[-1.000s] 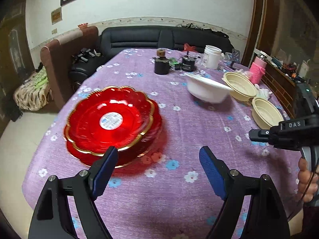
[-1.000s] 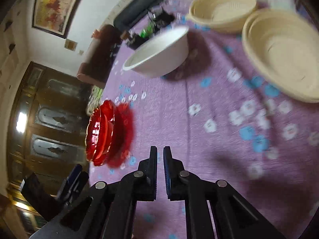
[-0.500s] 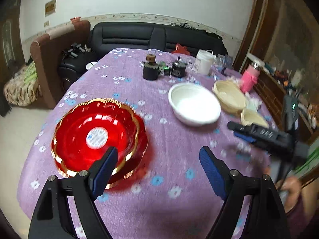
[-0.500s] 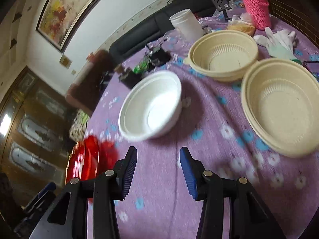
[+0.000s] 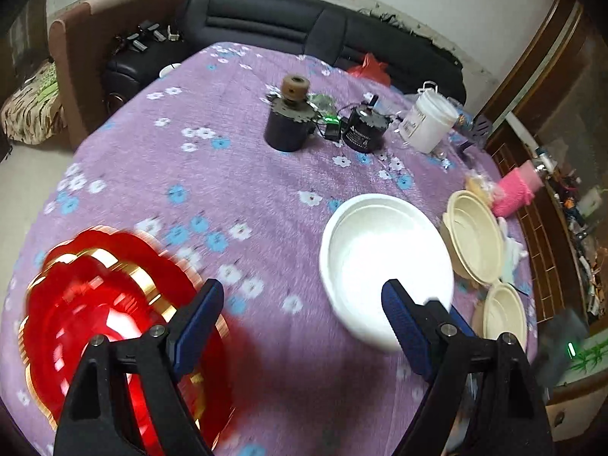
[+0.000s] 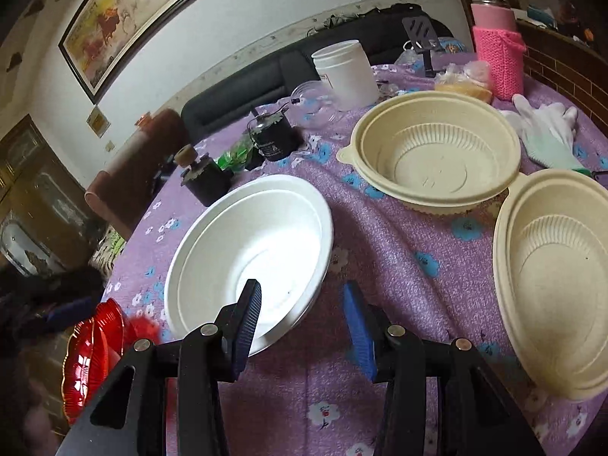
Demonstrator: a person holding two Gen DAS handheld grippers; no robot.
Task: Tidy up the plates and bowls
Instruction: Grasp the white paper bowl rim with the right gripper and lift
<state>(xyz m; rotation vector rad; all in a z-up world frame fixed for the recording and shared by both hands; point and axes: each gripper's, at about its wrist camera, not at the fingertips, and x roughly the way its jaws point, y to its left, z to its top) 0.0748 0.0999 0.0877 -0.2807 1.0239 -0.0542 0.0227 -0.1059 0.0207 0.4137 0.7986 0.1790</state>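
A white bowl sits mid-table on the purple flowered cloth; it also shows in the left wrist view. My right gripper is open and empty, its jaws standing either side of the bowl's near rim. Two cream bowls stand to the right, one farther and one nearer. Stacked red plates with gold rims lie at the left, blurred. My left gripper is open and empty above the cloth between the plates and the white bowl.
Two dark motors, a white jar and a pink-sleeved bottle stand at the far side. A white glove lies right of the far cream bowl. A black sofa is behind the table.
My right gripper has opened from shut and swung up over the white bowl's near rim. My left gripper has moved forward and right, so the red plates now sit low at the left.
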